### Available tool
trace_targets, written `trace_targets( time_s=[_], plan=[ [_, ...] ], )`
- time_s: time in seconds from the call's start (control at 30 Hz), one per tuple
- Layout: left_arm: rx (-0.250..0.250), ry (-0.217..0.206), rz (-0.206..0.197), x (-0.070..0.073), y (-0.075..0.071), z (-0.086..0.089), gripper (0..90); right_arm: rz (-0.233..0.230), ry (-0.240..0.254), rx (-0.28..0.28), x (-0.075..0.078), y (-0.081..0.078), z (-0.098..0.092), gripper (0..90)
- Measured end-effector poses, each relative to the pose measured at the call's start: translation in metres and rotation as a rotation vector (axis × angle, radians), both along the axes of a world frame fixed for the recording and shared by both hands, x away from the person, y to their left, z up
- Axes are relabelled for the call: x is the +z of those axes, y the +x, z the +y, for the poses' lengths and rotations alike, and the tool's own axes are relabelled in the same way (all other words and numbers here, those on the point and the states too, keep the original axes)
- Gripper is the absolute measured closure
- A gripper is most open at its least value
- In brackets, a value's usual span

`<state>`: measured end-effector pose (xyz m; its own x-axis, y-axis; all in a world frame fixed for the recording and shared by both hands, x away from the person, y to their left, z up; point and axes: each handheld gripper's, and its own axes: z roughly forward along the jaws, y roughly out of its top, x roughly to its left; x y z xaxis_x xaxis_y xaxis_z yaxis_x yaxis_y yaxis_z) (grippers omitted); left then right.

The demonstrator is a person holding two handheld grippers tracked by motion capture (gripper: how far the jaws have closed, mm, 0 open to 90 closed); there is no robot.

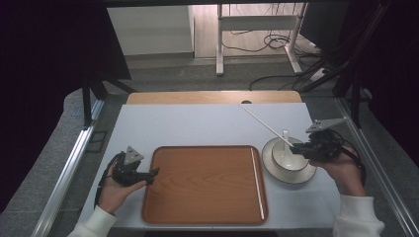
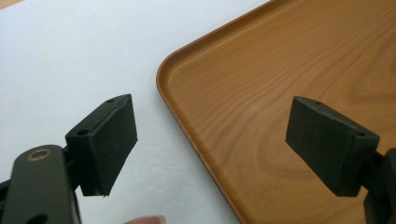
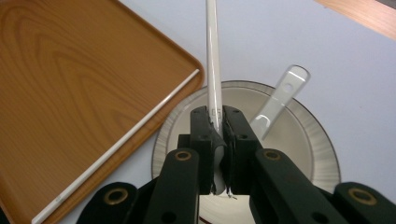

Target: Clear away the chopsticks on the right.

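My right gripper [image 1: 302, 148] hovers over a white plate [image 1: 296, 177] at the table's right and is shut on a long white chopstick [image 1: 264, 124], which slants up and away to the left. In the right gripper view the jaws [image 3: 218, 121] pinch the chopstick [image 3: 213, 56] near its end. A small bowl [image 1: 286, 159] with a white spoon [image 1: 285, 136] sits on the plate. A second chopstick [image 1: 257, 182] lies along the right side of the wooden tray [image 1: 205, 182]. My left gripper [image 1: 153, 175] rests at the tray's left edge, open [image 2: 224, 126] and holding nothing.
The white table top [image 1: 197, 126] has free room behind the tray. A wooden strip [image 1: 212, 97] runs along its far edge. Metal rails [image 1: 69, 168] flank the table, and a desk frame with cables [image 1: 276, 42] stands on the floor beyond.
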<state>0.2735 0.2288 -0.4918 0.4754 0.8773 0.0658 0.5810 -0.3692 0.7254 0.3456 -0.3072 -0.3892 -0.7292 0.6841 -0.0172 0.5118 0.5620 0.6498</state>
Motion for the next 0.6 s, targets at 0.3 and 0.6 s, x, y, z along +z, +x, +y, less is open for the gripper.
trace_targets(
  time_s=[0.3,0.6],
  plan=[
    [-0.001,-0.001,-0.001,0.000,0.000,0.000,16.1,0.027,-0.021,0.061,-0.006,-0.003,0.029,83.4],
    [-0.002,-0.004,-0.001,0.001,0.000,0.000,16.1,0.060,-0.052,0.119,-0.016,-0.006,0.058,83.3]
  ],
)
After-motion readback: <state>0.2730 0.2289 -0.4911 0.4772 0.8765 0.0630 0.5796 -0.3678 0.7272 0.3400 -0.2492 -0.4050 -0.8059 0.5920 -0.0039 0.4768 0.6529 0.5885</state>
